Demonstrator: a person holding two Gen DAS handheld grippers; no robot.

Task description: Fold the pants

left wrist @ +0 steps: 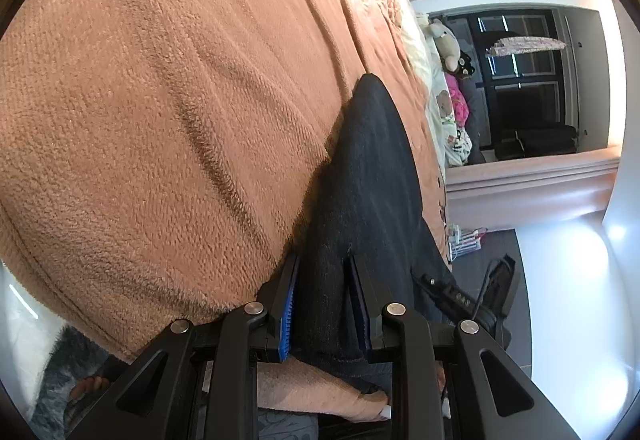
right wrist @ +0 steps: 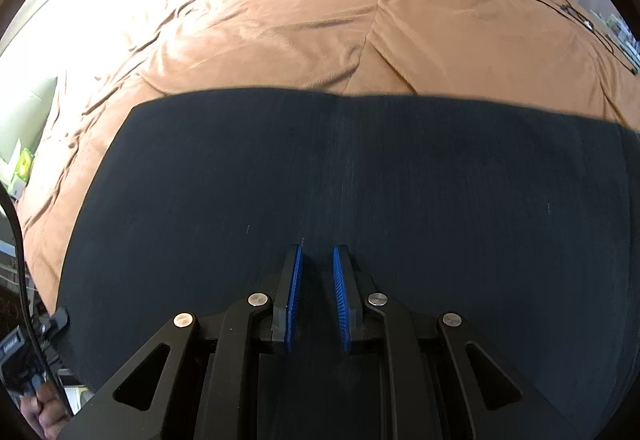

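Roughly, view by view:

Left wrist – left gripper: the left gripper (left wrist: 323, 272) has its blue pads (left wrist: 289, 314) set apart with a thick band of the dark pants (left wrist: 360, 176) running between them; the cloth fills the gap, so I judge it pinched, though the grip cannot be fully confirmed.
Left wrist – pants: they lie as a long dark strip along the edge of the brown fleece blanket (left wrist: 160, 112) on the bed, seen nearly edge-on.
Left wrist – background: stuffed toys (left wrist: 448, 48) sit far off by a dark window.
Left wrist – advice: hold the edge firmly and lift it level, so the layers do not slide apart.

Right wrist – right gripper: the right gripper (right wrist: 318, 254) shows a narrow gap between its pads (right wrist: 341, 304); whether cloth is caught in it cannot be told, as dark fabric lies behind.
Right wrist – pants: the pants (right wrist: 360, 168) spread wide and flat across the blanket (right wrist: 320, 32), their far edge fairly straight.
Right wrist – step, as I judge it: carrying one edge over for a fold.
Right wrist – advice: move both hands together at equal height, keep the cloth taut between them, and line the carried edge up with the far edge before letting go.
Right wrist – risk: the soft blanket may drag and wrinkle the lower layer.
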